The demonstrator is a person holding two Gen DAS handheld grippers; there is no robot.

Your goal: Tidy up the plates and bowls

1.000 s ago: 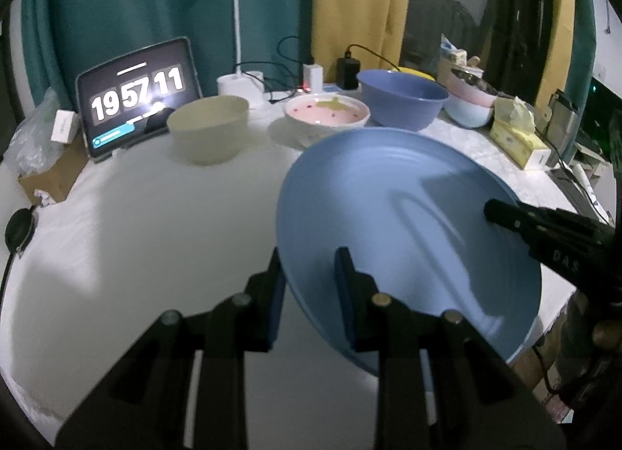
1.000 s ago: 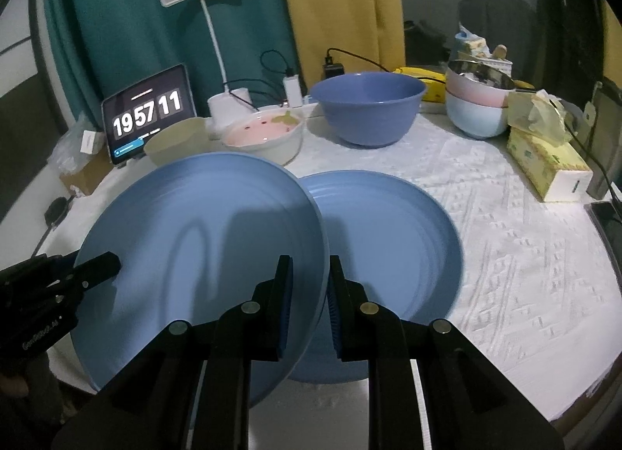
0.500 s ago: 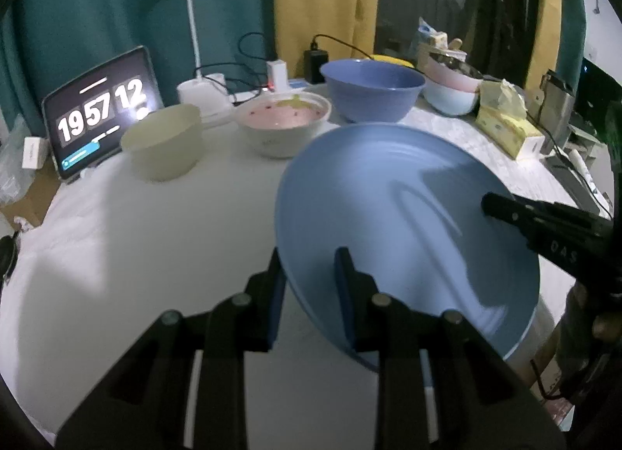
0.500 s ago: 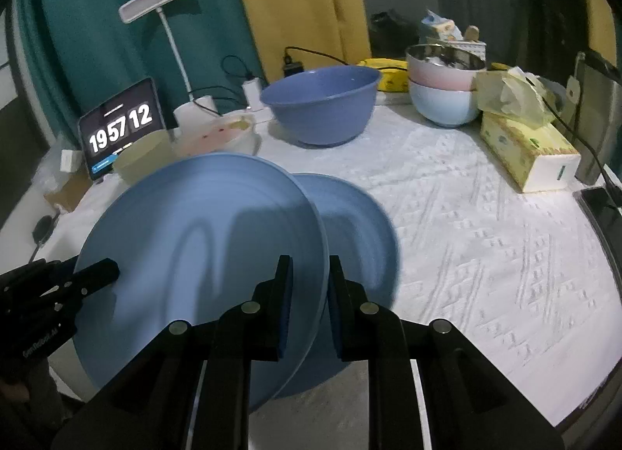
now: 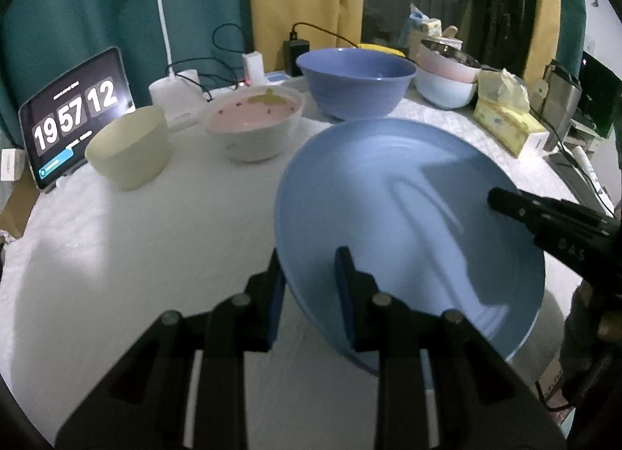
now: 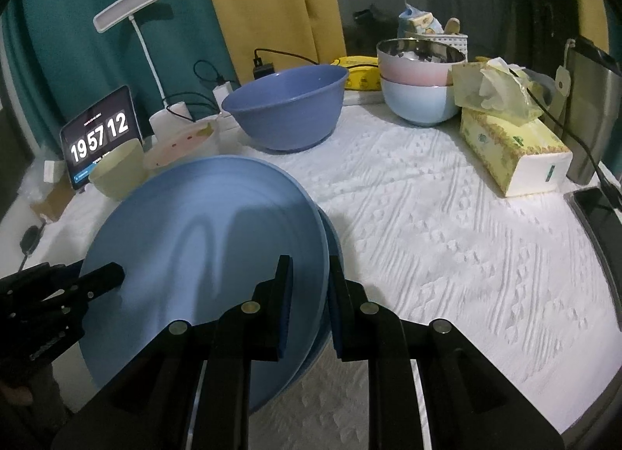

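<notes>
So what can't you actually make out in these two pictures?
- Second light blue plate, right wrist view: only a sliver shows behind the held light blue plate.
- Steel-rimmed pink bowl: contents too small.
- Dark phone-like slab: cut off by the edge.

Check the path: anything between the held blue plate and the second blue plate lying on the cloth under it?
Nothing visible. Both the left gripper and the right gripper clamp opposite rims of the blue plate, tilted directly over the second blue plate. Only a sliver of the lower plate shows; the rest is hidden.
</notes>
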